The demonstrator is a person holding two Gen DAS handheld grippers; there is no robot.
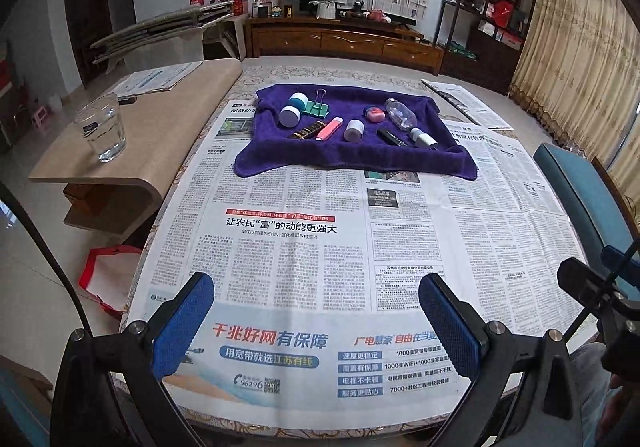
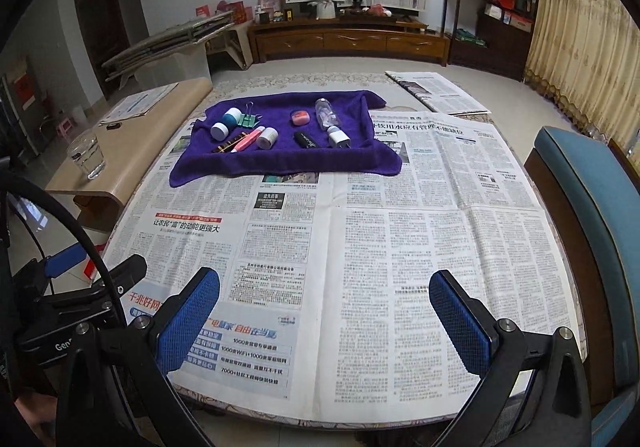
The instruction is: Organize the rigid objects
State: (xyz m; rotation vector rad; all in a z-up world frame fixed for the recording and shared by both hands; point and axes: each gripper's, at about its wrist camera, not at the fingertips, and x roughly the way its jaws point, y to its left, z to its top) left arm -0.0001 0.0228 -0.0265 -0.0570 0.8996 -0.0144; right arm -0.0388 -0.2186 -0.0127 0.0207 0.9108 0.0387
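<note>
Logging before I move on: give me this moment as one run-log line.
left gripper: open, empty | right gripper: open, empty | small items on purple towel: untouched | both grippers: short of towel, over newspaper

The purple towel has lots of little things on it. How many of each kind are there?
On the towel:
Jars with white lids: 3
Binder clip: 1
Tubes, lipstick-like: 3
Pink case: 1
Clear bottle: 1
White plug: 1
Total: 10
</note>
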